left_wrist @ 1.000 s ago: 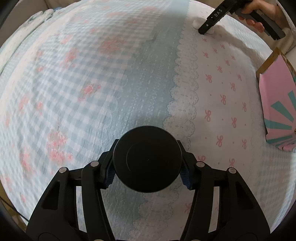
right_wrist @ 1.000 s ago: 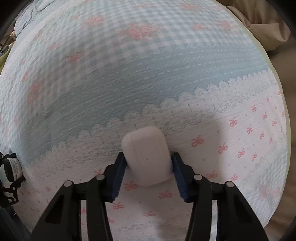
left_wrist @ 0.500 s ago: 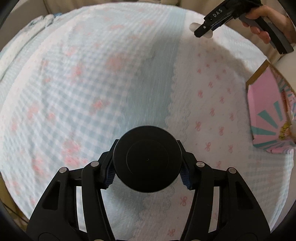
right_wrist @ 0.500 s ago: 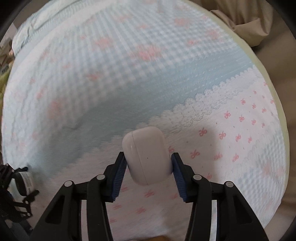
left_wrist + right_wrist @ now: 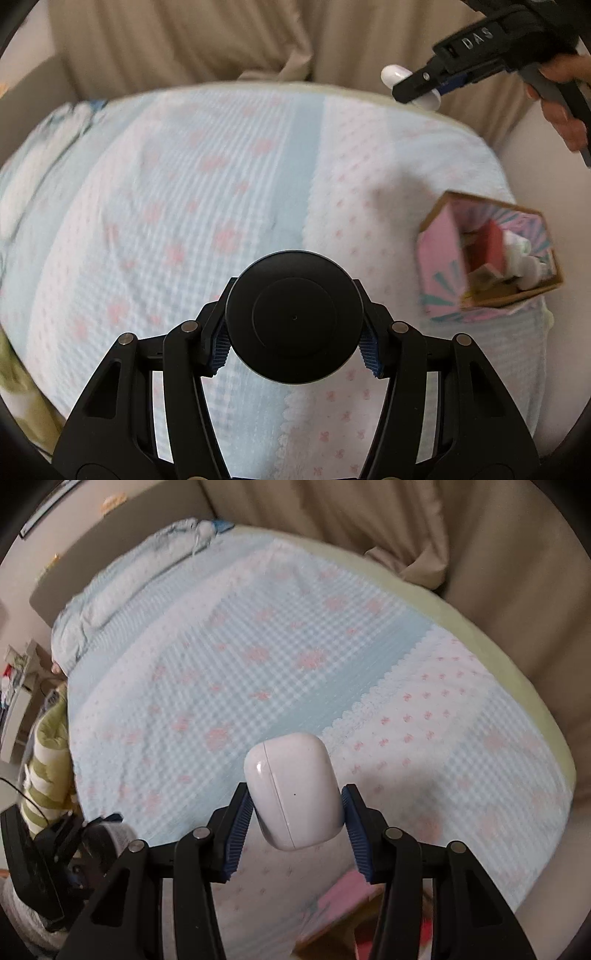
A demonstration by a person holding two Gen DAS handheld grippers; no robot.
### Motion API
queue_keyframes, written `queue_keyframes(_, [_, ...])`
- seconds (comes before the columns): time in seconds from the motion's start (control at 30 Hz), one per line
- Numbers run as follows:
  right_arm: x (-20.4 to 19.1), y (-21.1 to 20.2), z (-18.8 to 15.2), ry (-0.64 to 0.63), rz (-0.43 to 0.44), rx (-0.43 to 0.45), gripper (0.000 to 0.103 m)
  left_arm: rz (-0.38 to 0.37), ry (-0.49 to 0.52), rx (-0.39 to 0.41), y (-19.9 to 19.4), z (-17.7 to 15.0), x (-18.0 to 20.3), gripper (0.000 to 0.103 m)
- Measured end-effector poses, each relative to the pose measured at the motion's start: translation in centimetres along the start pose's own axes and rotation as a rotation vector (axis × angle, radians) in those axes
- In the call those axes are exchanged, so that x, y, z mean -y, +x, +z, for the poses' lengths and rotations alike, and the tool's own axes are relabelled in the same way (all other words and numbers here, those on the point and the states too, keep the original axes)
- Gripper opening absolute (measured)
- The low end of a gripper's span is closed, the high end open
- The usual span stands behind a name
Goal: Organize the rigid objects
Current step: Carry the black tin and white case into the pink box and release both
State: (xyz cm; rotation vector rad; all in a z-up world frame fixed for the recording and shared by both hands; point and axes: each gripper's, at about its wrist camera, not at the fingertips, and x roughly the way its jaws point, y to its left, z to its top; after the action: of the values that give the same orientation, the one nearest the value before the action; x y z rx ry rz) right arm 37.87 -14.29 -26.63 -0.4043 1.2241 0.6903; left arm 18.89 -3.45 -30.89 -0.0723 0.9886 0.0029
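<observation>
My left gripper (image 5: pixel 295 339) is shut on a round black disc-shaped object (image 5: pixel 294 317) and holds it high above the bed. My right gripper (image 5: pixel 295 821) is shut on a white earbud case (image 5: pixel 293 794), also lifted off the bed. The right gripper also shows in the left wrist view (image 5: pixel 421 86) at the upper right, with the white case (image 5: pixel 393 74) between its fingers. A pink and teal cardboard box (image 5: pixel 487 254) with several items inside lies on the bed to the right. Its pink edge shows at the bottom of the right wrist view (image 5: pixel 343 897).
The bed has a blue gingham and pink bow quilt (image 5: pixel 221 192). Beige curtains (image 5: pixel 184 40) hang behind it. A pillow (image 5: pixel 122 587) lies at the head of the bed. A striped green cloth (image 5: pixel 44 760) and a shelf (image 5: pixel 14 701) are at the left.
Both grippers have risen well above the bed with their objects. The box has come into fuller view on the right, and the curtains now show behind the bed.
</observation>
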Motion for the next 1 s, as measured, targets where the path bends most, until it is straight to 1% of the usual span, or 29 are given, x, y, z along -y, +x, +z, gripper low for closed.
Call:
queue_keyframes(0.1, [0.1,-4.5,-1.8,0.027,-0.019,0.036,0.045,-0.036,0.056,0.03,-2.2,2.2,1.7,0.053])
queue_keyframes(0.17, [0.9,-6.5,-2.8,0.049,-0.037,0.055,0.045,-0.061,0.089,0.052,-3.5,3.6,3.0,0.053])
queue_keyframes(0.23, [1.7,-9.4,-4.7,0.081,-0.061,0.081,0.045,-0.092,0.114,0.067,-4.5,4.7,4.4,0.053])
queue_keyframes(0.3, [2.6,-11.0,-6.1,0.108,-0.079,0.096,0.045,-0.137,0.131,0.083,-5.2,5.9,5.7,0.053])
queue_keyframes(0.47, [5.2,-14.2,-10.9,0.192,-0.134,0.108,0.045,-0.195,0.2,0.103,-5.8,7.8,10.0,0.053])
queue_keyframes(0.6, [7.0,-15.4,-14.6,0.253,-0.171,0.103,0.045,-0.234,0.245,0.092,-5.5,8.4,13.7,0.053])
queue_keyframes(0.73, [9.1,-15.9,-18.4,0.313,-0.188,0.089,0.045,-0.267,0.283,0.062,-4.1,8.9,17.0,0.053])
queue_keyframes(0.87, [11.0,-15.1,-21.1,0.361,-0.198,0.064,0.045,-0.286,0.32,0.026,-2.1,9.3,20.4,0.053])
queue_keyframes(1.0, [13.1,-13.5,-23.7,0.409,-0.195,0.04,0.045,-0.293,0.35,-0.015,0.2,9.6,23.2,0.053])
